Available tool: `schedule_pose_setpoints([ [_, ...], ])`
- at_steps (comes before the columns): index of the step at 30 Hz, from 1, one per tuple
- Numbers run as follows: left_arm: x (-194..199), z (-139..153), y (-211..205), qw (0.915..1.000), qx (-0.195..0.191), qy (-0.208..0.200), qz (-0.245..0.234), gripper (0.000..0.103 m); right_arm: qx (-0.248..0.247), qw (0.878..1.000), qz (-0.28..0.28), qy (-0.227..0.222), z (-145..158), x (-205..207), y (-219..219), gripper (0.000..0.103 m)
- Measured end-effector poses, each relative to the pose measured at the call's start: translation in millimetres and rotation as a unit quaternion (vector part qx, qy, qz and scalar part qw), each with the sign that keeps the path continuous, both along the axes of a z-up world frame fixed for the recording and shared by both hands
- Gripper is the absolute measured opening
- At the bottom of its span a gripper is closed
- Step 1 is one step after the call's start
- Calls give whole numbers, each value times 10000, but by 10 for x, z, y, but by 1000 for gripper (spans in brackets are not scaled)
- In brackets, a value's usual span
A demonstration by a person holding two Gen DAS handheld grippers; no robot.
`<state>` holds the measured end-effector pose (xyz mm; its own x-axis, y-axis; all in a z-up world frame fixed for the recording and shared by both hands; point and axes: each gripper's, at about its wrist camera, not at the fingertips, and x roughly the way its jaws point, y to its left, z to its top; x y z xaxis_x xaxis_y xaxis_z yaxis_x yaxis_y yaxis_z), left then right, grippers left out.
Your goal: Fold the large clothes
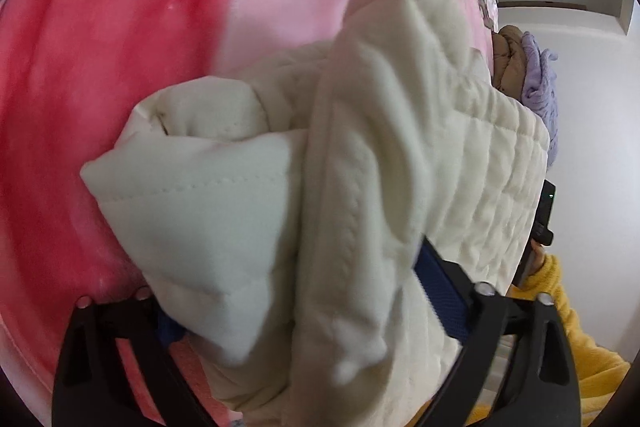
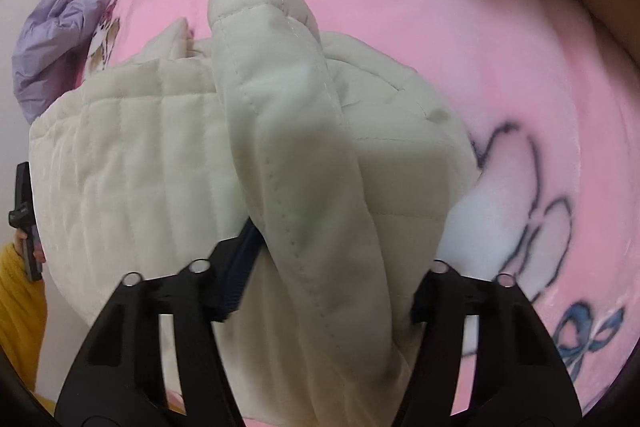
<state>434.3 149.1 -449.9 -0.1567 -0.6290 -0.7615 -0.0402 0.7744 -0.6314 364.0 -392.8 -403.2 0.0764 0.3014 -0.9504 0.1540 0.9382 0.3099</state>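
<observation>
A cream quilted jacket (image 1: 360, 163) lies bunched on a pink blanket (image 1: 120, 67). My left gripper (image 1: 304, 311) is shut on a thick fold of the jacket; its blue pads (image 1: 440, 291) press the fabric from both sides. In the right wrist view the same jacket (image 2: 160, 155) fills the centre, and my right gripper (image 2: 328, 287) is shut on a padded fold that rises between its fingers, with one blue pad (image 2: 236, 279) showing. The other gripper shows at each view's edge.
The pink blanket (image 2: 460, 47) with cartoon prints covers the surface. A lilac knitted garment (image 1: 540, 91) and a tan puffer piece (image 1: 508, 55) lie at the far edge; the lilac one also shows in the right wrist view (image 2: 52, 39). A yellow sleeve (image 1: 560, 307) is nearby.
</observation>
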Motion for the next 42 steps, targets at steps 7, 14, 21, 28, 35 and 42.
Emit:
schedule_pose_setpoints([
  [7, -96, 314, -292, 9953, 791, -532, -176, 31, -307, 9993, 88, -186, 199, -60, 102, 24],
  [14, -428, 1117, -300, 9766, 1135, -1783, 409, 21, -601, 9934, -61, -973, 877, -399, 314, 14],
  [21, -1178, 1841, -186, 9619, 1101, -2260, 1070, 20, -826, 9855, -252, -1463, 1654, -1090, 539, 14],
  [28, -1767, 2241, -332, 9594, 906, -2474, 1003, 20, -1008, 9784, -875, -1578, 2258, -2065, 539, 14],
  [35, -1779, 2721, -1027, 9435, 647, -3242, 208, 20, -1177, 9661, -1425, -1799, 2676, -2712, 64, 14],
  [42, -1410, 3197, -2125, 9259, 326, -3764, -53, 20, -1339, 9481, -1714, -2318, 3047, -2760, -853, 14],
])
